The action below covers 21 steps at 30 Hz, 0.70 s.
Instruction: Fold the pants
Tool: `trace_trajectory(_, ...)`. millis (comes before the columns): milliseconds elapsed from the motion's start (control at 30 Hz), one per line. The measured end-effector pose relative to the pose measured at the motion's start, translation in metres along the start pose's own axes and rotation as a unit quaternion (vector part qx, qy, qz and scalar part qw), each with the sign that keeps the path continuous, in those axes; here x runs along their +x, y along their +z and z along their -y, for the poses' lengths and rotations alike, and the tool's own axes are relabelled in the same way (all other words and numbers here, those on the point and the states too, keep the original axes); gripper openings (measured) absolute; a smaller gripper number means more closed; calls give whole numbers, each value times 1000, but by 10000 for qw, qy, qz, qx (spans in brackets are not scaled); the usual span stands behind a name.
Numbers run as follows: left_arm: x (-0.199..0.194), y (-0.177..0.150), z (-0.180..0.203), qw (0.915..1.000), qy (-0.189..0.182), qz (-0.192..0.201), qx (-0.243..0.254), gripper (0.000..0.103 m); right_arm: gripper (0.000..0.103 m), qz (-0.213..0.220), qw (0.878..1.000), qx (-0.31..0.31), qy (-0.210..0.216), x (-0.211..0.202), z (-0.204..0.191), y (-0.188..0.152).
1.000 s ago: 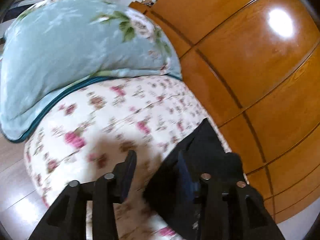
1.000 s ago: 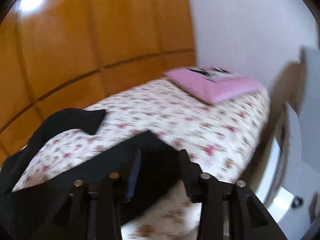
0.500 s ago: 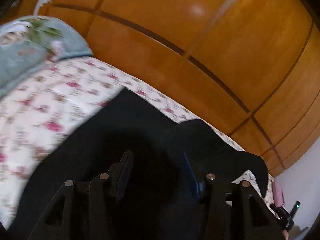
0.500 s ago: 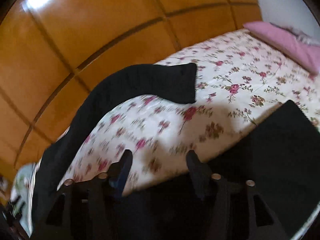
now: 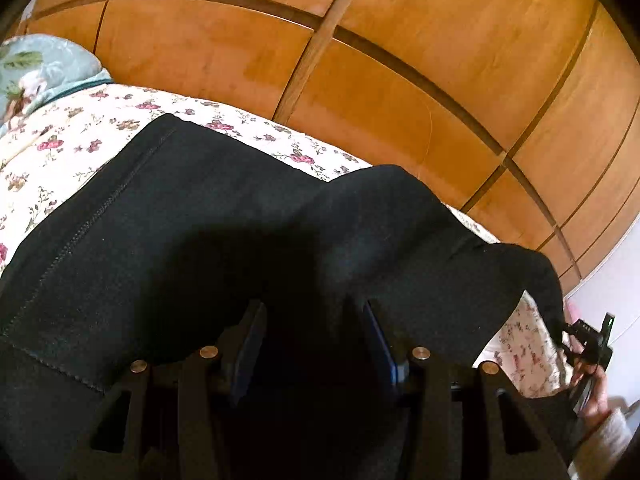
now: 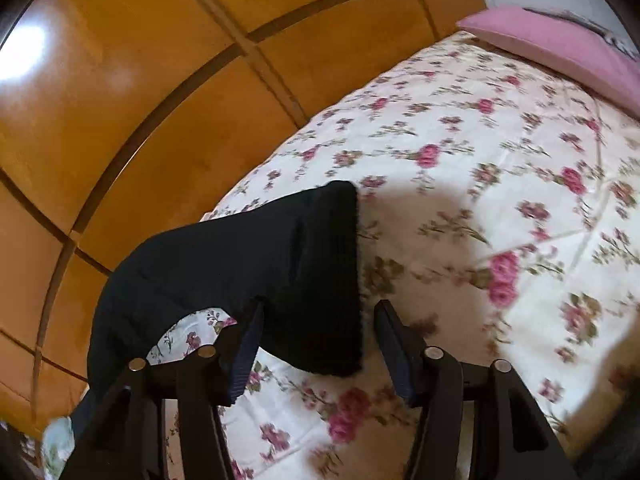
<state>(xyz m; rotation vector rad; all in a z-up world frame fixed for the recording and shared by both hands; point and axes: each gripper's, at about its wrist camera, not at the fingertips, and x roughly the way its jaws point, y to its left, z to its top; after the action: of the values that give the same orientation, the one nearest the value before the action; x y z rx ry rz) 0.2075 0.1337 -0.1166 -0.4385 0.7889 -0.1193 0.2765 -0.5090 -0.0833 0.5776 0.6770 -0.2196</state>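
Right tool (image 6: pixel 318 322), jaws closing with the cuff of the black pants (image 6: pixel 248 256) between them, not yet pinched; left tool (image 5: pixel 314 328) gapes over the waist end on the bed (image 6: pixel 500 168).

A bedroom in a home: a bed (image 6: pixel 460 208) made up with a cream quilt printed with pink roses runs alongside a wall of glossy orange-brown wood panels (image 6: pixel 160 92). A pink pillow (image 6: pixel 560 48) lies at one end of the bed, against a pale wall, and a light-blue floral pillow (image 5: pixel 36 68) at the other. Black pants (image 5: pixel 200 240) are spread across the quilt.
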Motion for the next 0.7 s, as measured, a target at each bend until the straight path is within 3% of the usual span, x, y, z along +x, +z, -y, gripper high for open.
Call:
trace_trajectory(100,4,-1,2,10000,44,-21,75,52,19,-81,9993,-374,-33,5,-13,-4)
trace_trajectory(167,3,0,-1,10000,-41,4,17,52,16,-79,9984,-562,-53,-2,-19,-2)
trace_trajectory(300,0,0,-7,9993,-338,110,-151,52,15,97,9956,-928,-131,-34,-28,12)
trace_trajectory(500,-4,0,-12,9975,-618,179,-296,52,14,389,9884,-1328,-633,-92,-17,50)
trace_trajectory(600,-2,1,-12,9971,-691,156,-291,52,14,210,9861,-1325,-985,-103,3,60)
trace_trajectory(700,-1,0,-14,9969,-709,124,-304,52,14,-268,9836,-1297,-1226,-91,27,54)
